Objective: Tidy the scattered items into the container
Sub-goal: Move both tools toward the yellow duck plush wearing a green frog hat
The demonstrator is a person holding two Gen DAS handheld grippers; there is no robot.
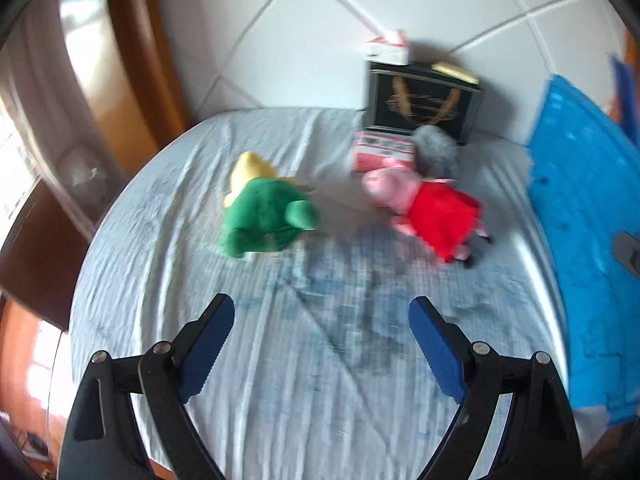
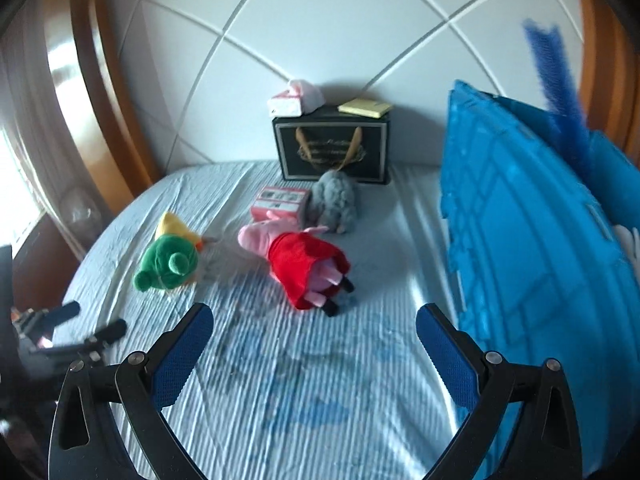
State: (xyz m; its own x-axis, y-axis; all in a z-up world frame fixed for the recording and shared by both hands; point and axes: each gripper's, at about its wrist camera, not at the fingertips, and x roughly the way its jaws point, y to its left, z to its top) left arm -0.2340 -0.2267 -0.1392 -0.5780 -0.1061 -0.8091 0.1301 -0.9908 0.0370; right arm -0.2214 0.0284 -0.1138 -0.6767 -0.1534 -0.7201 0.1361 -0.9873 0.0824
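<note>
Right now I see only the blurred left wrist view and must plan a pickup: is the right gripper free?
Observer: Yes, the right gripper has its jaws wide open, empty, above the sheet.
Operator: What's nearest it?
Observer: The pig plush in the red dress, lying feet toward it.
Operator: Anything in the blue container?
Observer: A blue bristly item sticks up from its top.

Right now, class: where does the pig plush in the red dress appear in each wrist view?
Left wrist view: pig plush lies right of centre, close to the blue container.
Right wrist view: pig plush lies near centre, container farther right.
Shared landmark: the black box behind it.
</note>
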